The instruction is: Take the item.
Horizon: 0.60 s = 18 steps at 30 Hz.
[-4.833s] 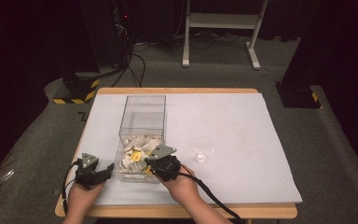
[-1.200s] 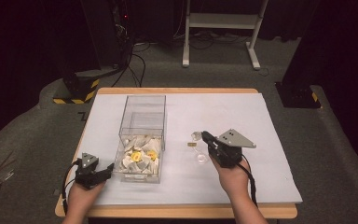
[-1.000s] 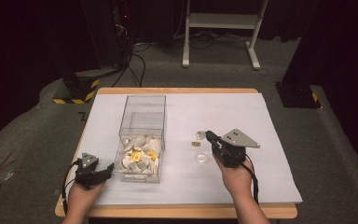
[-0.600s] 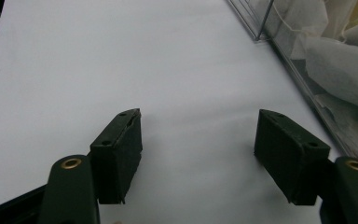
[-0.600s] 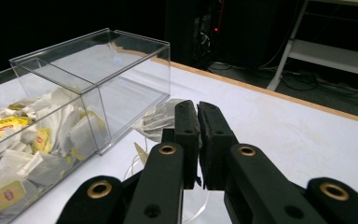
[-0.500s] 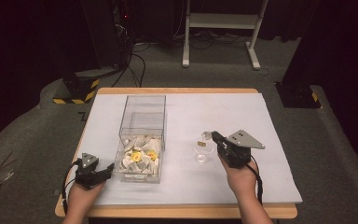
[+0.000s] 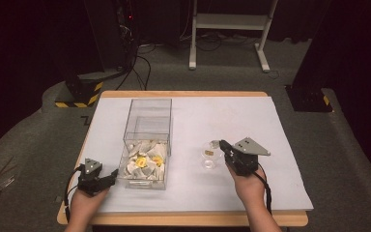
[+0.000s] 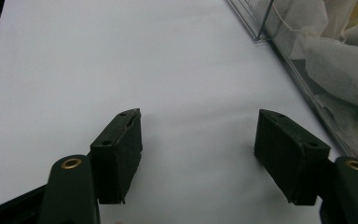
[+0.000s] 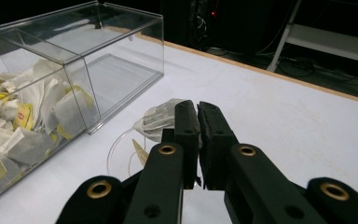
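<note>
At centre right of the high view, the right hand-held gripper (image 7: pixel 223 145) is clenched on a tea bag (image 9: pixel 161 119), holding it just above a small clear cup (image 7: pixel 208 158) on the worktop (image 7: pixel 251 121). The cup lies directly below and slightly nearer. The left hand-held gripper (image 8: pixel 198 140) rests released at lower left, beside the clear box (image 7: pixel 147 140).

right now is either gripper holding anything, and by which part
The right gripper pinches a white paper tea bag by its near edge above a small clear glass cup. The left gripper is open, holding nothing.
</note>
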{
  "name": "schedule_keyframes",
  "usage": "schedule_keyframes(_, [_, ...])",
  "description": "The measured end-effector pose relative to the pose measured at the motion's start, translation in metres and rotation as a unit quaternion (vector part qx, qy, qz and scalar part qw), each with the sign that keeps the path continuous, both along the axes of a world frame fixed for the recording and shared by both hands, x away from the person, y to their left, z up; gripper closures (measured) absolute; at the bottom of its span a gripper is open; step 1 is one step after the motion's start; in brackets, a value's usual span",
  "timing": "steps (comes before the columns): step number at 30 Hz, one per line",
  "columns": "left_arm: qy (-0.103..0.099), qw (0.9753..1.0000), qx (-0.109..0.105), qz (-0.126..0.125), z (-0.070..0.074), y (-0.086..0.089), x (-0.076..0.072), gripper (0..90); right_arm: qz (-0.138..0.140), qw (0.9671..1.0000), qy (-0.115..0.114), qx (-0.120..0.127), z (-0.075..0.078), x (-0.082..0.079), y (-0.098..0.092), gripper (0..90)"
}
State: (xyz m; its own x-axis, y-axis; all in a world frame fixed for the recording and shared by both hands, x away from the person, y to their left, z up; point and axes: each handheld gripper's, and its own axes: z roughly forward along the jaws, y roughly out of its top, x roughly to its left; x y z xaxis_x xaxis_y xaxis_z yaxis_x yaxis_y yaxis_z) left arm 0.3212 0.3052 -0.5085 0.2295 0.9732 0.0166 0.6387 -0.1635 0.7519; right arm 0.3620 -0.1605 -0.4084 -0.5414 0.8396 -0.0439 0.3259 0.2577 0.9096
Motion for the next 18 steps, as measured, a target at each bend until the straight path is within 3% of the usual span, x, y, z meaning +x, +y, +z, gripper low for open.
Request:
schedule_keyframes(11, [0.0, 1.0, 0.0, 0.0, 0.0, 0.0, 0.0, 32.2, 0.002, 0.9998, 0.006, -0.019, -0.012, -0.001, 0.003, 86.0])
schedule_keyframes(18, [0.001, 1.0, -0.001, 0.0, 0.0, 0.0, 0.0, 32.1, 0.001, 0.9998, 0.008, -0.018, -0.014, -0.001, 0.004, 82.7])
